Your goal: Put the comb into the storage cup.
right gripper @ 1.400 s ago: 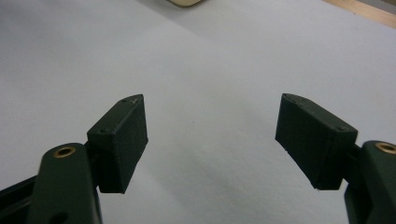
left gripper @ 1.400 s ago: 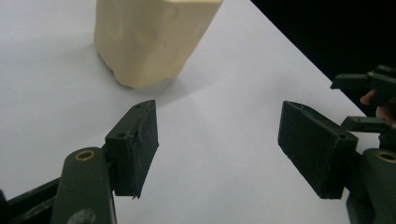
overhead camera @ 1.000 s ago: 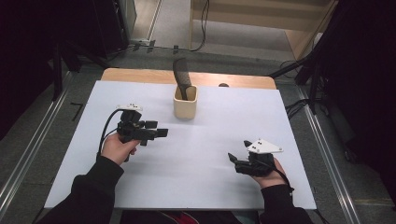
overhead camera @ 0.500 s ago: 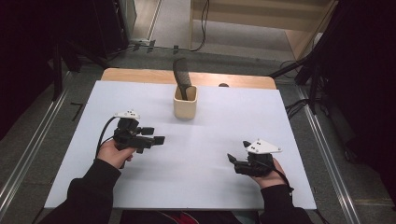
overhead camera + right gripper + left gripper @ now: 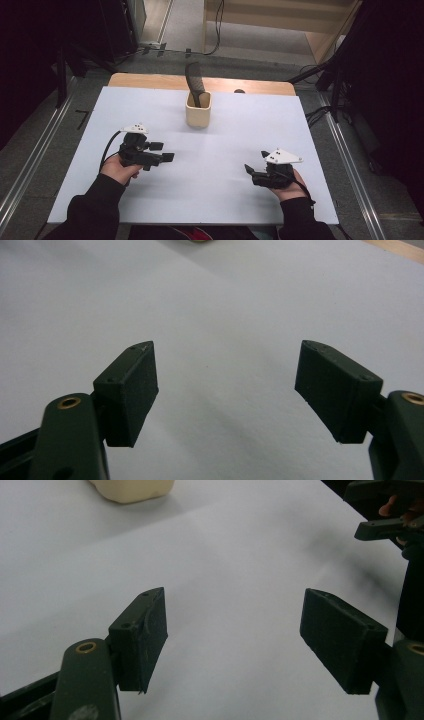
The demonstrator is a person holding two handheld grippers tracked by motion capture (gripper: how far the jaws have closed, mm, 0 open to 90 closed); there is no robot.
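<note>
The left gripper [image 5: 161, 152] has drawn back toward the table's [image 5: 300, 120] near-left corner; the right gripper [image 5: 251, 172] stays near the right edge. Both jaws gape, empty. The cream cup [image 5: 198, 109] near the far edge holds what looks like a dark comb [image 5: 194, 85]; nothing stands between.

A white sheet [image 5: 225, 200] covers the table, leaving a wooden strip [image 5: 150, 80] bare along the far edge. A small dark round thing [image 5: 239, 91] sits on that strip, right of centre. Metal rails run along the floor at left [image 5: 30, 165] and right [image 5: 350, 165]. Black tape marks [image 5: 81, 116] lie on the left floor. Cables [image 5: 218, 30] trail at the far side, beside a wooden cabinet [image 5: 280, 20].
</note>
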